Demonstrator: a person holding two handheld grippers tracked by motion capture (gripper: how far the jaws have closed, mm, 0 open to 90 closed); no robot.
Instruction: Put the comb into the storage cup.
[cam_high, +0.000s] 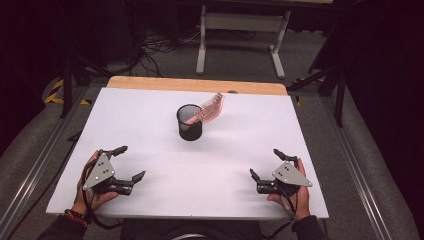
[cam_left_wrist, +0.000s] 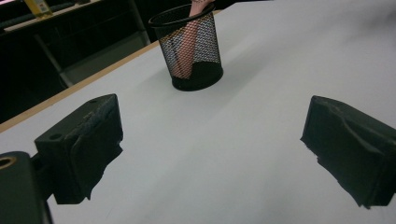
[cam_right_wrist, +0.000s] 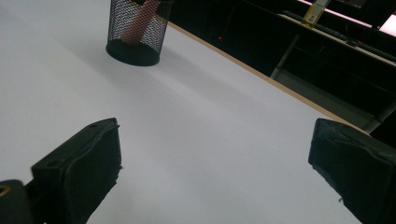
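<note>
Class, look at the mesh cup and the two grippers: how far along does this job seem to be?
Done: a pink object already leans inside the black mesh cup. In hand: nothing; the left gripper and right gripper rest open near the table front edge. No further items are visible to move.

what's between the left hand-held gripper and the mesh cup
Nothing: only bare white table lies between the left hand-held gripper and the mesh cup, as the high view and the left gripper view show.
</note>
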